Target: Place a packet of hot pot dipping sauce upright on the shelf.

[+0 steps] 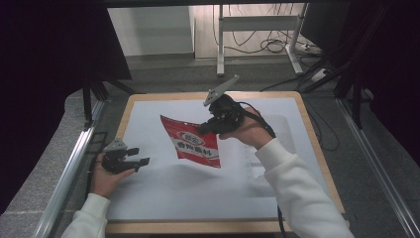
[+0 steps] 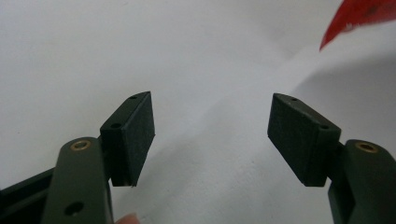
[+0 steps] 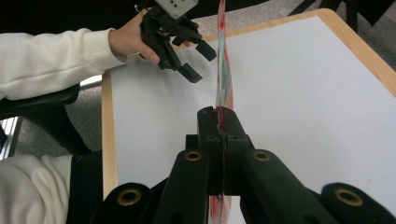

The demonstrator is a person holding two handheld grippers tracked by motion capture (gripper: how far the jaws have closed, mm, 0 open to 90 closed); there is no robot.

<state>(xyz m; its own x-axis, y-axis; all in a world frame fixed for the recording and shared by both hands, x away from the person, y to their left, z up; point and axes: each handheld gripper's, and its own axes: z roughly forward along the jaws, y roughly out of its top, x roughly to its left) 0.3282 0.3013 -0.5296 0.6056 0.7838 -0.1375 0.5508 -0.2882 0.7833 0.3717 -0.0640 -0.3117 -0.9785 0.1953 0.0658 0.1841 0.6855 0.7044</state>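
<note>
A flat red snack packet with white and black print hangs in the air over the middle of the white table top. My right gripper is shut on its upper right edge; in the right gripper view the packet runs edge-on out of the closed jaws, midway between the fingertips. My left gripper rests low at the table's left side, open and holding nothing. In the left gripper view its pads stand wide apart, and a red corner of the packet shows at the top right.
The white sheet lies on a wooden table with a pale rim. A metal rail runs along the left. Behind the table stand a desk frame and loose cables on the floor. The other hand's gripper is seen far left in the right gripper view.
</note>
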